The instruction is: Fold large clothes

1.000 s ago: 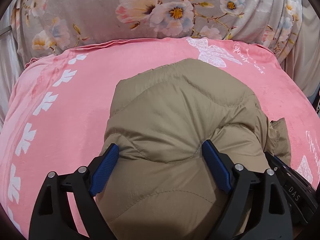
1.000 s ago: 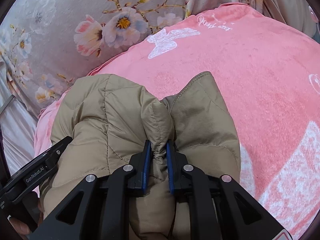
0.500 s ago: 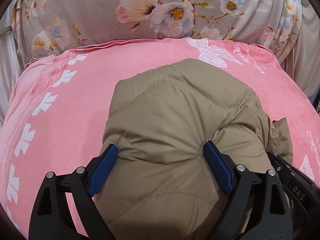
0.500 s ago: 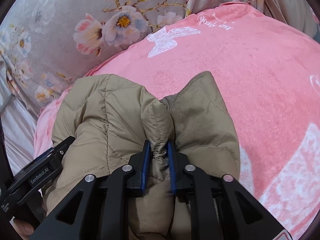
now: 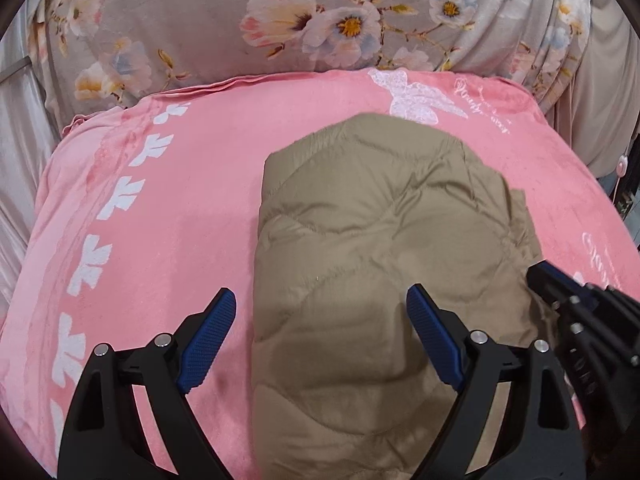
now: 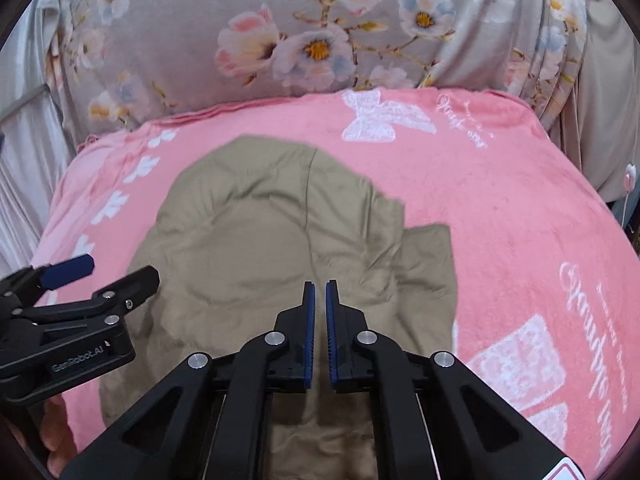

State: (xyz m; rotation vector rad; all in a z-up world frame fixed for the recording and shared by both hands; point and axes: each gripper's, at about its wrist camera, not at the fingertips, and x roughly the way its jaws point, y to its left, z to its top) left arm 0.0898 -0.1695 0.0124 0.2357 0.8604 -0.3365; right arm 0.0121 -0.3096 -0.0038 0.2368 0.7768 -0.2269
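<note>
A tan quilted down jacket (image 5: 372, 256) lies folded in a compact bundle on the pink blanket (image 5: 168, 216); it also shows in the right wrist view (image 6: 256, 236). My left gripper (image 5: 320, 316) is open and empty, its blue pads spread above the jacket's near left part. My right gripper (image 6: 319, 300) is shut with nothing between its pads, held above the jacket's near right part. The right gripper also shows in the left wrist view (image 5: 576, 304), and the left gripper in the right wrist view (image 6: 92, 280).
The pink blanket (image 6: 500, 216) with white butterfly and leaf prints covers the bed. A grey floral sheet (image 5: 320, 20) rises behind it. Grey fabric hangs at the left edge (image 5: 16, 140). A small pink cord switch (image 6: 630, 172) hangs at the far right.
The right gripper has let go of the jacket fold and pulled back above it. The left gripper has lifted off the jacket. The jacket has settled flatter on the blanket.
</note>
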